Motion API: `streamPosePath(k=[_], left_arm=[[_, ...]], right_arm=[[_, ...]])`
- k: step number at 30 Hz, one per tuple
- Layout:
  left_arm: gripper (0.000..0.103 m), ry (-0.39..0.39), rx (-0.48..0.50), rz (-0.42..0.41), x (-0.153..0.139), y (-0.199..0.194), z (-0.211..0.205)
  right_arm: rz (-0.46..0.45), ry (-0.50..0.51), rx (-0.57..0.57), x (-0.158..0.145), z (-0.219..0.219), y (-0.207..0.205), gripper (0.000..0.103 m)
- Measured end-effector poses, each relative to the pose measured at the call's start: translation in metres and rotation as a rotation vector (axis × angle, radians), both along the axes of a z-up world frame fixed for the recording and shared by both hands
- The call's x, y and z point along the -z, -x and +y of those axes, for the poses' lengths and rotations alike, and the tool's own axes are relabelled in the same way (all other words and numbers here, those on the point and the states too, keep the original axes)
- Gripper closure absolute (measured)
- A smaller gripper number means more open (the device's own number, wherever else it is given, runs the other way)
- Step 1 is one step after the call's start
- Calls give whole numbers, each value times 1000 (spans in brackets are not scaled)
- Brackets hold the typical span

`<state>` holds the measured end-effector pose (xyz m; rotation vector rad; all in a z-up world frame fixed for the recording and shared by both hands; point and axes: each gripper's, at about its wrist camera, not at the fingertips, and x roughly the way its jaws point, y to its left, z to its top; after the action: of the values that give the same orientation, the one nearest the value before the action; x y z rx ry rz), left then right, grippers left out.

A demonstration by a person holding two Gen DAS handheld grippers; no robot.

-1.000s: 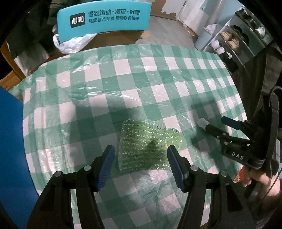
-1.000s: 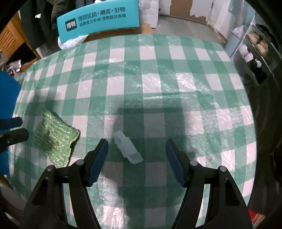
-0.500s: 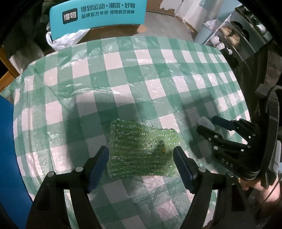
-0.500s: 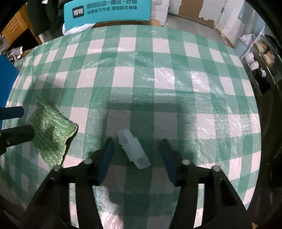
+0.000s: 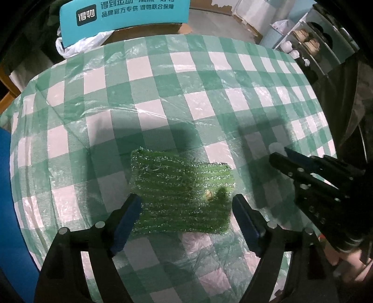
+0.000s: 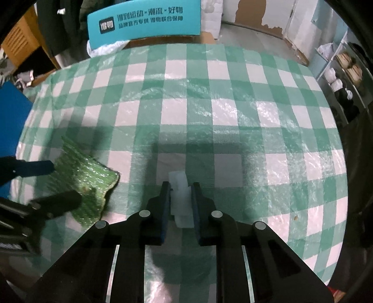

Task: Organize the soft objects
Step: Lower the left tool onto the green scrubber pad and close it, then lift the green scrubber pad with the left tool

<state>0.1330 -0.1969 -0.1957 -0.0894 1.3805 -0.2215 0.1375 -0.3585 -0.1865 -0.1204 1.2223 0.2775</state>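
Right gripper (image 6: 179, 198): jaws clenched on a white foam piece (image 6: 180, 193), whose far end projects beyond the fingertips toward 12 o'clock; its near end shows between the blue pads. In the left wrist view this gripper (image 5: 283, 156) enters from 3 o'clock with its tips close together.

Left gripper (image 5: 186, 205): jaws spread wide, one fingertip at each side edge of a green bubble-wrap sheet (image 5: 181, 193); whether the pads touch it cannot be told. The sheet lies flat on the green-and-white checked tablecloth (image 5: 151, 70), a small yellowish speck near its 4 o'clock corner. In the right wrist view the same sheet (image 6: 86, 174) sits at 9 o'clock from the foam piece, apart from it, with the left gripper (image 6: 65, 181) straddling it.

Surroundings: a teal sign with white characters (image 6: 144, 21) stands beyond the table's far edge at 12 o'clock; a white plastic bag (image 5: 79, 45) lies below it; shelving with shoes (image 6: 345, 70) stands at 2 o'clock.
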Motion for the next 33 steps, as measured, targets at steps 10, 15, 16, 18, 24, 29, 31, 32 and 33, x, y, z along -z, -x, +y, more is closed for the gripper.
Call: streamPosePath(k=[10,15,16,18,24,29,31,32,33], left_arm=[[17,-60,34,1,10,1,-14],[18,-152,92,-25,14,6,-30],[18,-174,108,-30,15,7,-34],[19,-205,137,-42,17,10,-41],[30,-191,140,-48,14,12,-41],[65,-155,130,-53,7,11,-33],[77,-129,121,-46,6,10,-28],[79,-115,115,-44,6,10,-26],[81,-106,109,-44,5,11,-23]], right_arm=[[-16,-51,33,-15,-7,1,87],[-16,-54,42,-15,-8,2,87],[-15,-55,42,-15,-9,3,87],[-16,-51,41,-15,-9,4,87],[-6,-51,41,-11,-8,4,87],[-9,-52,38,-13,-6,6,87],[-12,-54,34,-15,-4,6,87],[-14,-54,33,-16,-4,7,87],[-15,-54,32,-17,-4,7,87]])
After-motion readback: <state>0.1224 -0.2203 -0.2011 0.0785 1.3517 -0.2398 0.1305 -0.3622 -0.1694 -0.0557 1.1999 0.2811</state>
